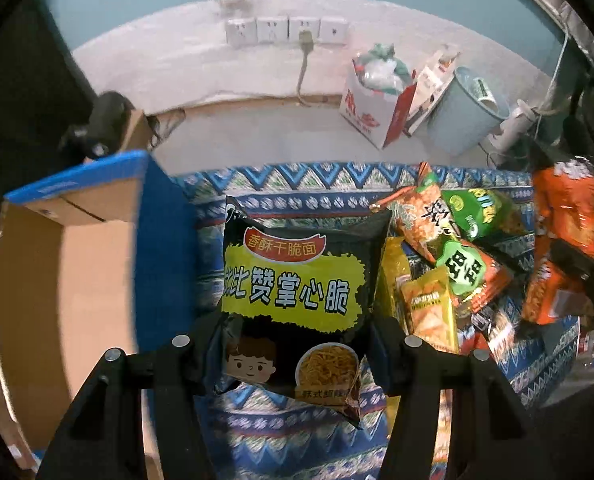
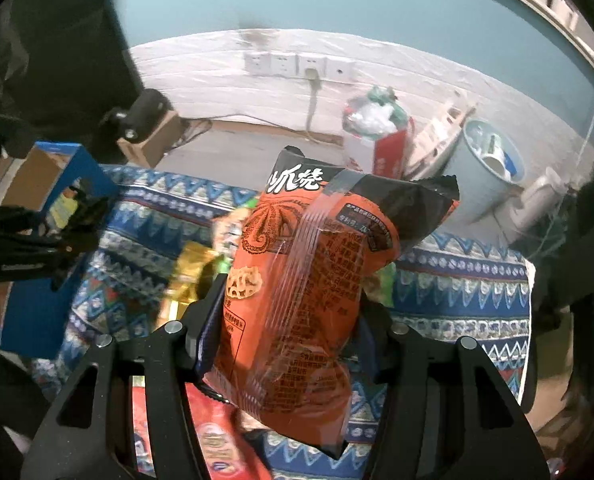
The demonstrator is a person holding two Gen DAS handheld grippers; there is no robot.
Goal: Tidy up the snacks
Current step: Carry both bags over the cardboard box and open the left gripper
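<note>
Left gripper [image 1: 297, 340] pinched the black noodle packet [image 1: 297, 280], right gripper [image 2: 289, 332] the orange snack bag [image 2: 309, 280]; slick film might have slipped from either jaws before reaching the cardboard box [image 1: 77, 260] at frame left

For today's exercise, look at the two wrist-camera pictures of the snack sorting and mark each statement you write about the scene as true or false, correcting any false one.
1. The left hand-held gripper holds a black and yellow noodle snack packet. True.
2. The right hand-held gripper is empty. False: it is clamped on an orange snack bag.
3. A cardboard box with blue edges stands to the left of the held noodle packet in the left wrist view. True.
4. The table is covered with a plain white cloth. False: the patterned cloth is blue with zigzag bands.
5. A heap of snack packets lies on the cloth. True.
6. The wall sockets have nothing plugged in. False: one holds a plug with a cable.
</note>
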